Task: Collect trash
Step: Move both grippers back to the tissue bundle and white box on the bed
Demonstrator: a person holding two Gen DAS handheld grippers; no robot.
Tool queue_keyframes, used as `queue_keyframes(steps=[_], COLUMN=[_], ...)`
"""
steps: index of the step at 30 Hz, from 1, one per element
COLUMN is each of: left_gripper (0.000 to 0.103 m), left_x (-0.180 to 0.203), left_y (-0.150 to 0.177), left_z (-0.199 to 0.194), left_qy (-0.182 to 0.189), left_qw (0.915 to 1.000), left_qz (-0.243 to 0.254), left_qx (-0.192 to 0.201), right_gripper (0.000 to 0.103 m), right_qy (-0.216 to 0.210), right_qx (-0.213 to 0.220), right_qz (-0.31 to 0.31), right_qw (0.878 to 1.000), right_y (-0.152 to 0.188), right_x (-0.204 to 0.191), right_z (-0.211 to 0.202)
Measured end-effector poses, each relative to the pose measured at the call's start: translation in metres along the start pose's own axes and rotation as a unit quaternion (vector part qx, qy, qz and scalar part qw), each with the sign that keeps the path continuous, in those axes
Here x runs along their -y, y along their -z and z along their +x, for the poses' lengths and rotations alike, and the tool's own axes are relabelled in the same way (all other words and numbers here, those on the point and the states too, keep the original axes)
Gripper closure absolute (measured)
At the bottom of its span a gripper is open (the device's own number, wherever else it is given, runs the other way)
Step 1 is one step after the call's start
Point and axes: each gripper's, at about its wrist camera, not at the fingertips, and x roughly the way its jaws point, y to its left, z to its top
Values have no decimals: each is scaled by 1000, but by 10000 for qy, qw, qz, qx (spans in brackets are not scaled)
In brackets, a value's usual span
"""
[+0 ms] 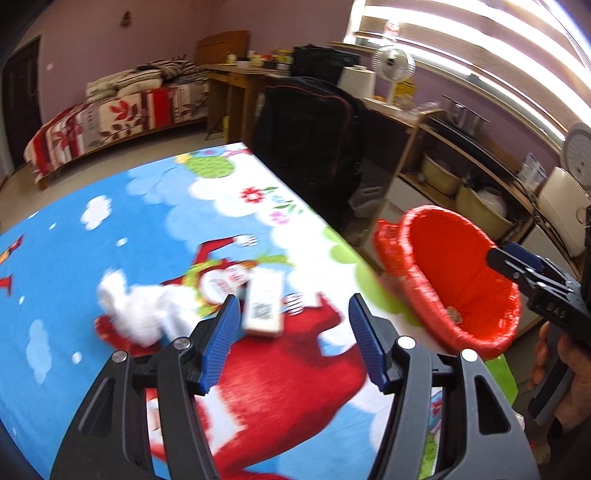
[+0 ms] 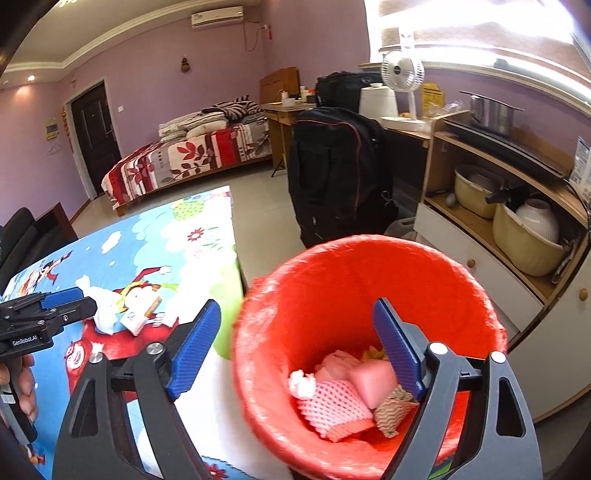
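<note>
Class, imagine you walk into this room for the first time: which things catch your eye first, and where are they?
The bright red bin at the table's right edge stands out first, with pink scraps lying at its bottom. Next comes the cartoon tablecloth, blue and red, where a crumpled white tissue and a small box lie side by side, just ahead of the open left gripper.

A lived-in one-room home, bedroom & kitchen corner in same space. Bed (image 2: 192,162) w/ red leaf-print quilt and folded bedding along the lilac wall, dark door (image 2: 96,136) beside it, AC unit (image 2: 217,16) up near the ceiling. Wooden shelf unit (image 2: 517,221) at right holds pots & basins; steel pot (image 2: 491,112) on top. Desk fan (image 2: 402,72) by the bright window, black backpack (image 2: 338,173) on the floor, cartoon-print cloth on the table (image 2: 147,254).
</note>
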Motion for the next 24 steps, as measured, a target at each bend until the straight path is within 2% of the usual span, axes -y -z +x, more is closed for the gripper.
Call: queue_keyframes(steps=[11, 13, 16, 24], left_gripper=[43, 38, 38, 36], left_x=[-68, -75, -87, -106], left_y=[28, 31, 36, 38], left_z=[-22, -26, -29, -23], left_qy=[-480, -557, -665, -622], left_qw=[9972, 9965, 9955, 9944], left_qz=[-569, -621, -679, -850], left_qx=[-10, 28, 70, -5], right_gripper=[21, 21, 21, 21], right_qy=[-382, -430, -509, -652], right_qx=[-138, -154, -188, -362], right_qz=[-300, -356, -383, -571], right_qw=[9987, 9983, 9978, 9956], right_y=[1, 1, 2, 6], right_x=[-52, -62, -74, -103], right_z=[8, 10, 13, 24])
